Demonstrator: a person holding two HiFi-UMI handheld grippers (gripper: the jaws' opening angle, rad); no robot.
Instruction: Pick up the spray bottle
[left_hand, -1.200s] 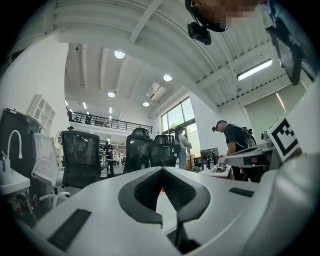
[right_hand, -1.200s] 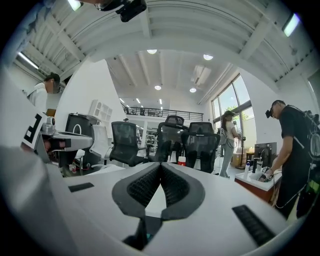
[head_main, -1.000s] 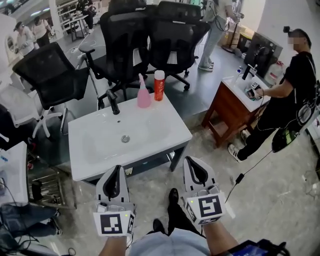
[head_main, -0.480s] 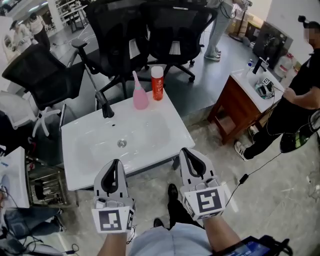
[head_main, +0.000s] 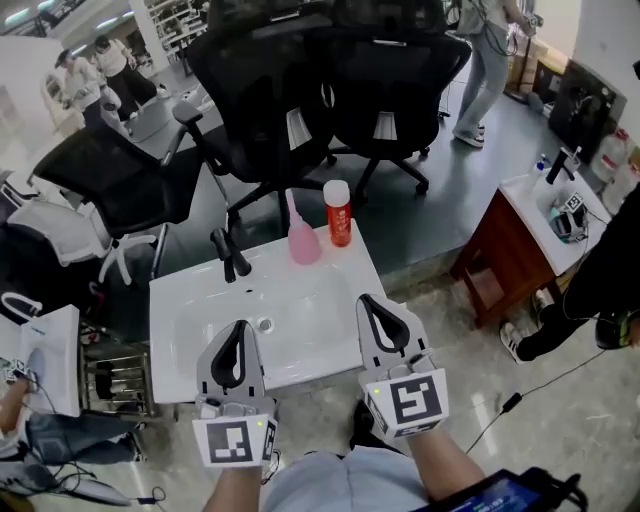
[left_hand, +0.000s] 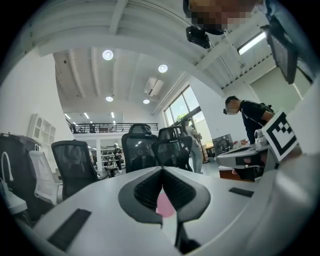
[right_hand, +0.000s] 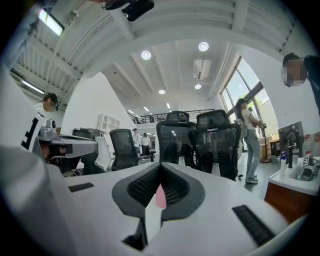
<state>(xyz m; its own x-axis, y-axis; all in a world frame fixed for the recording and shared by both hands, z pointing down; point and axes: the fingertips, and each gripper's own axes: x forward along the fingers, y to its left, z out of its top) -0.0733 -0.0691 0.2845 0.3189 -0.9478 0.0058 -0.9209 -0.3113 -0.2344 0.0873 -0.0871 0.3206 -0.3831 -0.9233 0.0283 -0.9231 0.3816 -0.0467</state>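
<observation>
Left hand-held gripper (head_main: 240, 328) and right hand-held gripper (head_main: 368, 302) are closed, empty; spray bottle (head_main: 304, 243) stands upright, neck up.

No words or numbers are showing readably — the red bottle's (head_main: 338, 215) print is too small, and the left gripper (head_main: 241, 326) and right gripper (head_main: 367, 300) are carrying only square markers.

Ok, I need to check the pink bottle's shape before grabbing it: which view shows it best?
The head view: the whole pink bottle stands on the white sink beside a red can. Each gripper view shows only a pink sliver of it behind its shut jaws.
</observation>
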